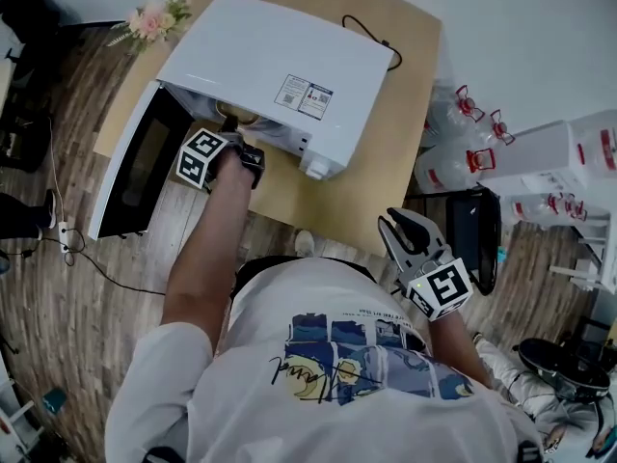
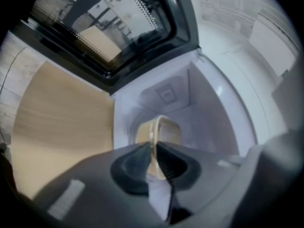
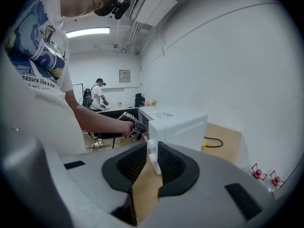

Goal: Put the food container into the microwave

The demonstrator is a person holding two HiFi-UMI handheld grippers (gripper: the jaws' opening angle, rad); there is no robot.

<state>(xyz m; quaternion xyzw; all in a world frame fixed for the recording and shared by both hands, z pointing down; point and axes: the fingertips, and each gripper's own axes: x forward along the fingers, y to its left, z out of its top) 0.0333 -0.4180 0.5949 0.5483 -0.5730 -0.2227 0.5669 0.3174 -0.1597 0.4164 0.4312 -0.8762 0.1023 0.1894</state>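
Note:
The white microwave (image 1: 280,75) stands on a wooden table, its black-windowed door (image 1: 140,162) swung open to the left. My left gripper (image 1: 231,128) reaches into the cavity. In the left gripper view it (image 2: 154,148) is shut on the rim of the tan food container (image 2: 164,132), which sits inside on the white floor of the cavity. My right gripper (image 1: 410,230) hangs off the table's near right side, away from the microwave. Its jaws (image 3: 153,148) are shut with nothing between them; the microwave (image 3: 175,122) shows beyond them.
A black power cable (image 1: 371,32) lies on the table (image 1: 318,201) behind the microwave. Flowers (image 1: 154,17) stand at the far left corner. Clear water jugs (image 1: 463,133) and a black bin (image 1: 477,234) are on the floor at right. Another person (image 3: 99,95) stands far off.

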